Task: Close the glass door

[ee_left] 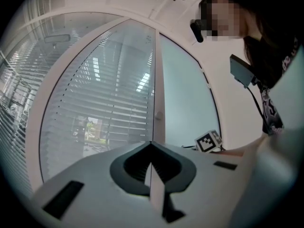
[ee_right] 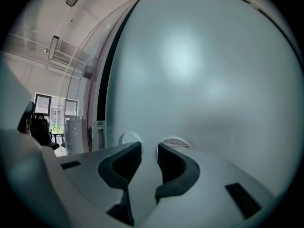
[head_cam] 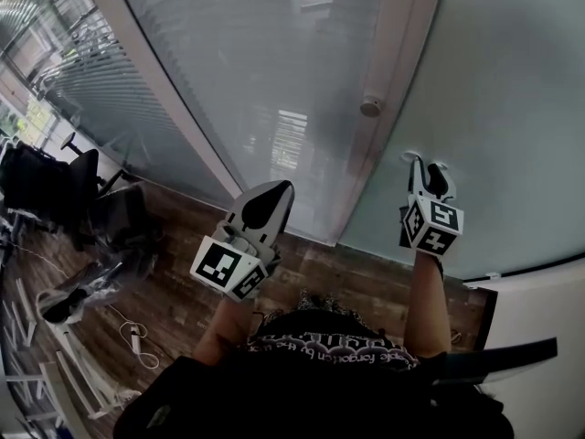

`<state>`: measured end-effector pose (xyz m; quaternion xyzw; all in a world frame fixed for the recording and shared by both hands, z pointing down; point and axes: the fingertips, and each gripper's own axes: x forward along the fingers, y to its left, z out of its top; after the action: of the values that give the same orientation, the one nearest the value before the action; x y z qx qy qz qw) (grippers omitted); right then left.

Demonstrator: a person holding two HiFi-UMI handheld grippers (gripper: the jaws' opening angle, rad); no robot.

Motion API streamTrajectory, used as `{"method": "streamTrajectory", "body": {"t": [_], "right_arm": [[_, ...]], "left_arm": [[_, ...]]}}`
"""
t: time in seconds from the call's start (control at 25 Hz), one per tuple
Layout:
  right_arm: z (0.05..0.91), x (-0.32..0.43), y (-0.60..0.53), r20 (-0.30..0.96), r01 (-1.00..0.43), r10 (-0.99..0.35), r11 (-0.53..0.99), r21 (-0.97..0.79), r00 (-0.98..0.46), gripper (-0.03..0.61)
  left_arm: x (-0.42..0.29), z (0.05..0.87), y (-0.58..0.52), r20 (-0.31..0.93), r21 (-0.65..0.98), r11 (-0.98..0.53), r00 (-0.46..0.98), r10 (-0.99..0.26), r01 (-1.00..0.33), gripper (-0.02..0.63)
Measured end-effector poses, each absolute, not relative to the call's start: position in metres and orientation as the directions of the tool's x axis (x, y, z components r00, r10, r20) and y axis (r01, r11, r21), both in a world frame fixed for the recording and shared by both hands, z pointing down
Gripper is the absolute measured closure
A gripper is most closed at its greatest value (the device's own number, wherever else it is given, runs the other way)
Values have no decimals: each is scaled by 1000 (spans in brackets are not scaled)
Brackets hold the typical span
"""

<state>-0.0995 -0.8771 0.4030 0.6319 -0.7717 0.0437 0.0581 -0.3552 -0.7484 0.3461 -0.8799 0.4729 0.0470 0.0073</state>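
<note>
Between the jaws of the right gripper [ee_right: 148,145] we find only a bare strip of frosted pane. The jaws stand spread and pinch nothing, with their tips at the glass door [ee_right: 204,70], either touching it or just short of it. We read this as a push posture: spread tips give two bearing points on a flat panel that offers nothing to pinch here.

The left gripper [ee_left: 151,144] has its jaws pressed together and empty. It is aimed at the frame post [ee_left: 159,94] at 12 o'clock of its own view. We judge it idle, since one contact should suffice to swing the door.

At 9 o'clock of the right gripper view a dark slot [ee_right: 105,80] runs along the door's edge, so we judge the door not yet fully home.

The door stands upright, long axis vertical, with its broad face turned to us. In the head view it fills the 1 to 3 o'clock sector, rising from the wood floor [head_cam: 311,273] near 6 o'clock. Beyond the post, at 11 o'clock, stands the blind-backed partition [head_cam: 265,62].
</note>
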Motion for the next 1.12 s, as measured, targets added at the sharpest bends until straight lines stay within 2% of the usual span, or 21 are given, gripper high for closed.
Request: {"method": "streamTrajectory", "body": {"t": [0.6, 0.88, 1.08, 1.12], "right_arm": [[401, -99, -879, 169, -975, -961, 222, 5, -218, 472], [400, -98, -857, 184, -959, -952, 266, 94, -246, 471], [394, -104, -821, 157, -944, -931, 327, -47, -331, 478], [387, -104, -817, 136, -941, -931, 332, -73, -339, 515]], "left_arm": [[-343, 340, -739, -89, 34, -580, 576, -813, -814, 612], [-342, 342, -739, -86, 53, -581, 576, -813, -812, 612], [-337, 346, -739, -85, 60, -588, 583, -808, -807, 612], [-335, 344, -739, -88, 59, -592, 587, -805, -803, 612]]}}
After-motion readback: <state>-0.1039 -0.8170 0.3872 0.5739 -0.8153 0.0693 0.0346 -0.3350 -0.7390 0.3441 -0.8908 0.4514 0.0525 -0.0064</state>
